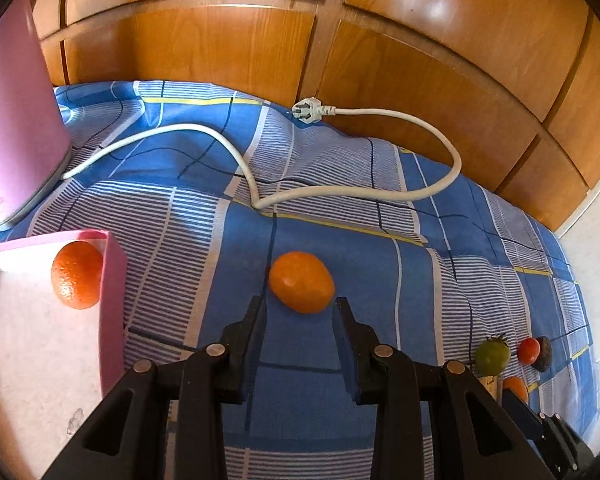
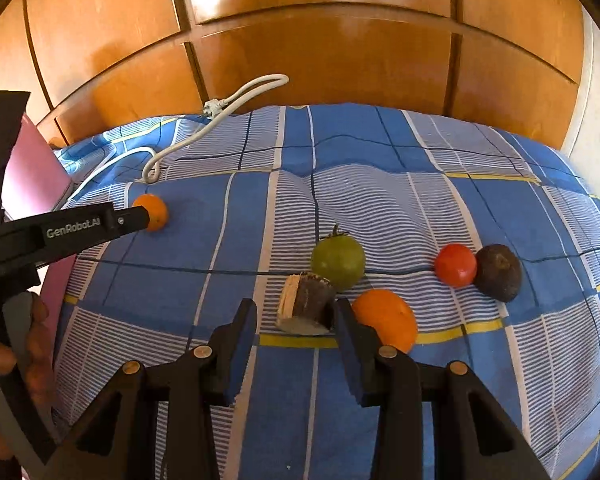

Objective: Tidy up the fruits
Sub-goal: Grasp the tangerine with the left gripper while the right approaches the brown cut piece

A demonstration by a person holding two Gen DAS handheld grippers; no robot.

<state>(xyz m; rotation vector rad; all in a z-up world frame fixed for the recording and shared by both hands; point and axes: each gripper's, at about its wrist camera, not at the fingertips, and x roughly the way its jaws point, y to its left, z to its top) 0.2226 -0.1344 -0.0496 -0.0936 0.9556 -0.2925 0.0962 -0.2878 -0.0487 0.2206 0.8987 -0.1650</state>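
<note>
Left gripper (image 1: 300,304): jaws spread wide, holding nothing; an orange (image 1: 302,282) lies on the blue checked bedcover (image 1: 380,272) just ahead of the fingertips, centred on the gap, whether touching them cannot be told. Off to the left of the jaws stands a pink box (image 1: 112,280) with a second orange (image 1: 77,275) resting inside against its wall. Beyond the jaws, a white power cord (image 1: 340,190) loops across the cover. Right gripper (image 2: 296,308): jaws likewise wide apart and empty; a short cut piece with a dark skin and pale end (image 2: 306,308) lies between and just ahead of the fingertips, close against the right finger. Directly outside the right finger sits another orange fruit (image 2: 388,318); just past the cut piece, a green tomato (image 2: 339,262); farther right, a red tomato (image 2: 455,265) touching a dark round fruit (image 2: 499,273).
</note>
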